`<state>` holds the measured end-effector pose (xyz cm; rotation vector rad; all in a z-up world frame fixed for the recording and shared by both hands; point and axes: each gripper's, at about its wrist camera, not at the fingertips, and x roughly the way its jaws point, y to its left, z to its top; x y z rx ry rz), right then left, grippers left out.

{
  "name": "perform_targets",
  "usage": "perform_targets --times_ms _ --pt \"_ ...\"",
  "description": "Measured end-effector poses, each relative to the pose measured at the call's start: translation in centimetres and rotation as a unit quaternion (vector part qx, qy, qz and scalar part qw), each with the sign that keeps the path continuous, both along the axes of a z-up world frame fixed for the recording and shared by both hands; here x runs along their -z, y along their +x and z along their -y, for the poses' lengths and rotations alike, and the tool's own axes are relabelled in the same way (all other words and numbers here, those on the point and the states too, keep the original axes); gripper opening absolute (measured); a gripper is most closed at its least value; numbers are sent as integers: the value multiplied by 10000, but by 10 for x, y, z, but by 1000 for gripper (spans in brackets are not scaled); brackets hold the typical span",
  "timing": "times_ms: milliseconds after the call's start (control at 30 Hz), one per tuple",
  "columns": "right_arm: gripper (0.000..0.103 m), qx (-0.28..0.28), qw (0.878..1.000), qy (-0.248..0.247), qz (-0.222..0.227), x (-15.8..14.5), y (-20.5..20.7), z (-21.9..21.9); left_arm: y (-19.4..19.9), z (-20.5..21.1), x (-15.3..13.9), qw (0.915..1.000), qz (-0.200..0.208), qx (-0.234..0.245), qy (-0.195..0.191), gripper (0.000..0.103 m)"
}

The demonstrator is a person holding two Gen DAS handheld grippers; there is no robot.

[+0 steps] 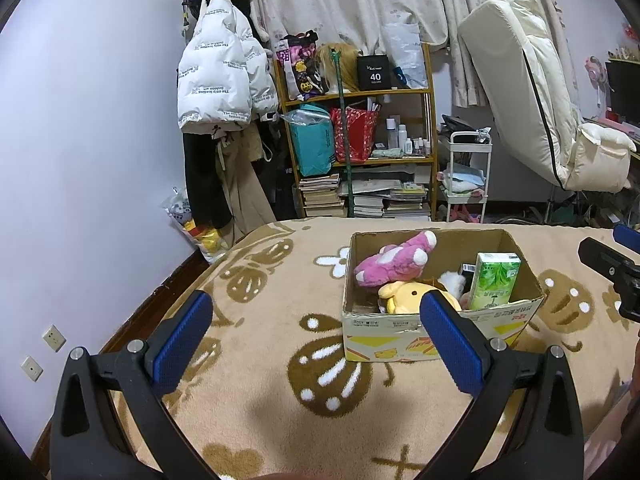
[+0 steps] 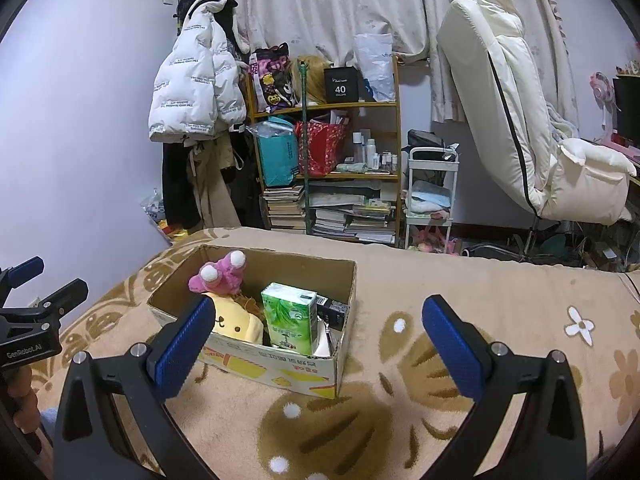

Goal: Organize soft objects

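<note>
Left gripper (image 1: 316, 312): jaws wide, empty | right gripper (image 2: 320, 320): jaws wide, empty | cardboard box (image 1: 400, 336) on bed blanket (image 1: 260, 300) holds pink plush (image 1: 394, 260), yellow plush (image 2: 236, 322), green tissue pack (image 2: 290, 318) | risk: light box may slide or tip if nudged; plush could snag on neighbours.

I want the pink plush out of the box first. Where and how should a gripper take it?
Grip the pink plush across its raised end, coming from above. It lies on top of the yellow plush, leaning on the box wall, its upper part clear of the rim, so nothing blocks a top approach.
</note>
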<state>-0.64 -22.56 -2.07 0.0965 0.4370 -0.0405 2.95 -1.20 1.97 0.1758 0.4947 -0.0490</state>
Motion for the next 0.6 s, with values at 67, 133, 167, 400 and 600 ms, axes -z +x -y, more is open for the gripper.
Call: perform_targets --times_ms 67,133,167,400,600 --pt "103 6 10000 -10 -12 1 0 0 0 0 0 10000 -11 3 -5 102" --pt "103 13 10000 -5 -1 0 0 -1 -1 0 0 10000 -15 2 -10 102" --pt "103 17 10000 -5 -7 0 0 -1 -1 0 -1 10000 -12 0 -5 102" --pt "103 25 10000 17 -19 1 0 -1 -1 0 -1 10000 -22 3 -3 102" --pt "103 17 10000 6 -23 1 0 0 -1 1 -1 10000 -26 9 -1 102"
